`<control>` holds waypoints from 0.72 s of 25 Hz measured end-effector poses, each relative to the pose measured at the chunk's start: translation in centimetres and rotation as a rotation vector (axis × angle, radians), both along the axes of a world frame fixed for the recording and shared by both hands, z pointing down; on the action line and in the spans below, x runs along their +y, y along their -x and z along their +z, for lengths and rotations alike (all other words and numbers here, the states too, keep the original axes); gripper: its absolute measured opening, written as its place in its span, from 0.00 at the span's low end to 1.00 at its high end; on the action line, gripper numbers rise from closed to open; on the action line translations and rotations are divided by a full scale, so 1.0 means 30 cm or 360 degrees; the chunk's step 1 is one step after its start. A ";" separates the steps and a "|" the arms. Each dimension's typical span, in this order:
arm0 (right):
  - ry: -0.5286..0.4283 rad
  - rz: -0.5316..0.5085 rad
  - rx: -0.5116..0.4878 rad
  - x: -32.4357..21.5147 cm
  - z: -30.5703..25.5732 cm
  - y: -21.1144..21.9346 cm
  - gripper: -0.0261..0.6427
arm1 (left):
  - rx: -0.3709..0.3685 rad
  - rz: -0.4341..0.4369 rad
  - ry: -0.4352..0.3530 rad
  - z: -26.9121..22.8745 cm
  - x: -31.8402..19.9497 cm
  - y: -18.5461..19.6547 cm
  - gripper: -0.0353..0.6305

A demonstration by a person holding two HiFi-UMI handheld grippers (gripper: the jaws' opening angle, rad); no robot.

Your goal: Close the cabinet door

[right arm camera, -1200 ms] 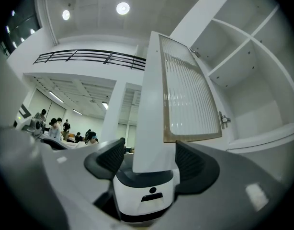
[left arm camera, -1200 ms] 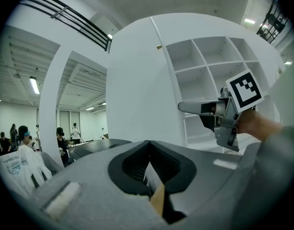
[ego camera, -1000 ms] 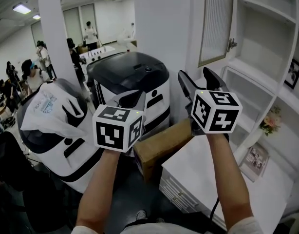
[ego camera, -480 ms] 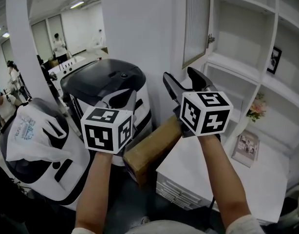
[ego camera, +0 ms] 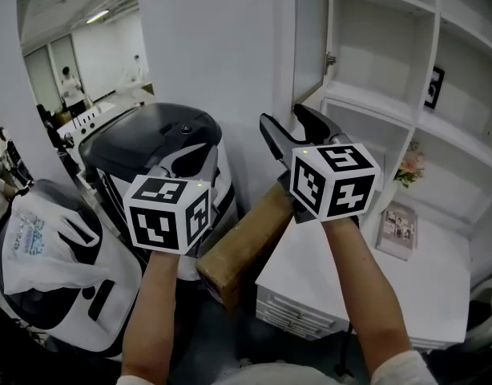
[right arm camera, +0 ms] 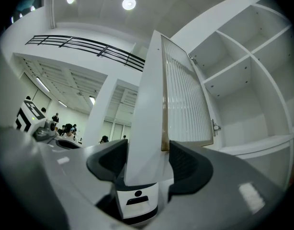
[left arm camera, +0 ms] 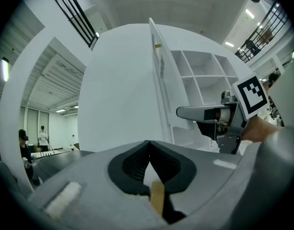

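Observation:
The cabinet door (ego camera: pixel 308 38), white-framed with ribbed glass (right arm camera: pixel 185 99), stands open and nearly edge-on, hinged to the white shelves (ego camera: pixel 390 46). My right gripper (ego camera: pixel 282 117) is just below the door's lower free corner. In the right gripper view that corner (right arm camera: pixel 163 145) lines up with the gap of the right gripper (right arm camera: pixel 148 150). Its jaws are closing, and the pads touch nothing. My left gripper (ego camera: pixel 207 155) hovers to the left, over the machine. Its tips meet in the left gripper view (left arm camera: pixel 149 146), holding nothing. The right gripper (left arm camera: pixel 204 113) shows there beside the door (left arm camera: pixel 159 80).
A black-and-white machine (ego camera: pixel 162 147) stands below the left gripper, with a cardboard box (ego camera: pixel 246 243) leaning beside it. A white drawer unit (ego camera: pixel 374 279) sits under my right arm, with a photo frame (ego camera: pixel 398 231) and flowers (ego camera: pixel 410 167) on it. People stand far back on the left.
The head view has swung right, so the cabinet and its door have shifted towards the picture's middle. The left gripper has drifted slightly up and sideways. The right gripper stays under the door.

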State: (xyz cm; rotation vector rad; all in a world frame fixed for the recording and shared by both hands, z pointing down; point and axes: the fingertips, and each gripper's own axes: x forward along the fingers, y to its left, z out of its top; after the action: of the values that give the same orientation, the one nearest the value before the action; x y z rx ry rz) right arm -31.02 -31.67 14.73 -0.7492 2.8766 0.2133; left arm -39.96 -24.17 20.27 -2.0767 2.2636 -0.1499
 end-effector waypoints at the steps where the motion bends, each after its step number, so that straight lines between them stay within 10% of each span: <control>1: 0.0003 0.0000 0.0000 0.000 0.000 -0.001 0.44 | 0.0001 0.0011 -0.0001 0.000 -0.004 0.002 0.05; 18: 0.0098 0.0010 -0.0034 0.000 0.006 -0.091 0.39 | -0.0004 0.0215 0.0006 0.004 -0.084 -0.062 0.05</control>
State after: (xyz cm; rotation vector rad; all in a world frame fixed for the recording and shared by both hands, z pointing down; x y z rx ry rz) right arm -28.27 -31.67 14.90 -0.7663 2.8725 0.1173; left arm -38.12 -26.70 20.38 -2.2207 2.1140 -0.1490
